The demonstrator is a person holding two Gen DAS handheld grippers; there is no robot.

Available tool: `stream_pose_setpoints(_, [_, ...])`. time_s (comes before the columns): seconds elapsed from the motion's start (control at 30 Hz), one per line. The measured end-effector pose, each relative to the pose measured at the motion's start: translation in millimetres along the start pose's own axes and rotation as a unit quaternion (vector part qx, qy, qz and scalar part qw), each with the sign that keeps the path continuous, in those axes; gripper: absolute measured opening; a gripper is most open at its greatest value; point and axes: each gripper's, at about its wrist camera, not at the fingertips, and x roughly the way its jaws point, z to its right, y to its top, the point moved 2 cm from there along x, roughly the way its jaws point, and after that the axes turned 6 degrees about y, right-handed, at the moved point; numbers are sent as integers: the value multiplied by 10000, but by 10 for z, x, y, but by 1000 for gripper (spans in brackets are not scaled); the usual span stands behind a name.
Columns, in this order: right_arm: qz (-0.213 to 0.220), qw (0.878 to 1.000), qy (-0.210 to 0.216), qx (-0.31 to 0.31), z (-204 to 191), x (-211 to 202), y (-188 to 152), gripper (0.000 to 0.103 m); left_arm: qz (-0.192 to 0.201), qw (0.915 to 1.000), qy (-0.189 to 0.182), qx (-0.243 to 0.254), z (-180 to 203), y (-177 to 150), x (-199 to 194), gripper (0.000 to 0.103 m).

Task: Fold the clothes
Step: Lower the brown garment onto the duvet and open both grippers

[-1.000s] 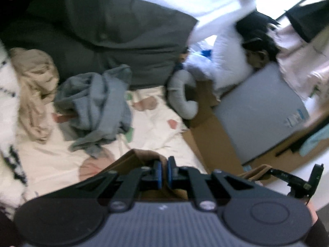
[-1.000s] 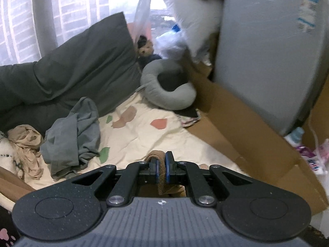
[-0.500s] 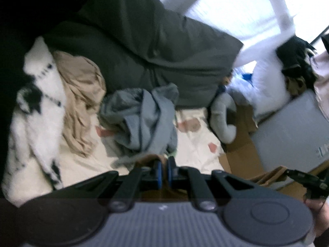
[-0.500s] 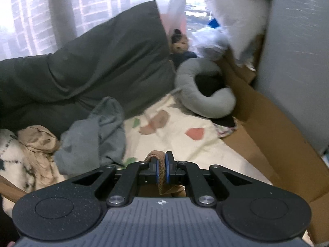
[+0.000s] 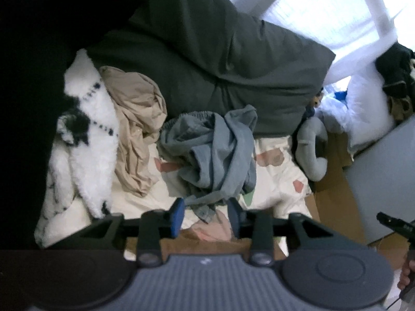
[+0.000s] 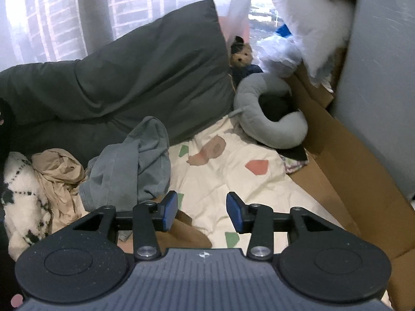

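A brown garment [image 5: 207,245] lies on the cream patterned sheet [image 6: 233,184], just below my left gripper [image 5: 206,216], which is open with nothing between its blue pads. My right gripper [image 6: 202,212] is also open, and the brown garment [image 6: 188,233] rests under its left finger. Beyond both grippers sits a crumpled grey-blue garment [image 5: 215,150] [image 6: 135,165]. To its left are a beige garment [image 5: 135,129] [image 6: 57,168] and a fluffy white garment with black marks [image 5: 85,142] [image 6: 23,202].
Dark grey pillows [image 6: 129,83] are piled at the back. A grey neck pillow [image 6: 269,121] and a small teddy bear [image 6: 241,54] sit at the back right. Flattened cardboard [image 6: 350,171] and a grey panel [image 6: 384,77] border the sheet on the right.
Both grippers were shut on the brown garment and have now opened and let it go. It has dropped onto the sheet. The left view has swung toward the clothes pile.
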Motion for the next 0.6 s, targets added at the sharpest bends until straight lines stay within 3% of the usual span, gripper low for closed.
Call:
stream_pose_setpoints(0.07, [-43,10000,-49,-24,83,-93,-79,50,-40,10000,-5,90,69,-18,23,45])
stream_pose_setpoints(0.3, [-218,9994,-265,88,485,-444,-515,51,-223,9988,-12,447,386,-120,179,49])
stream_pose_setpoints(0.6, [-367,9960,-206,785,977,-667,-1325,52,-404,9912,-27,1258,959,-280,417,54])
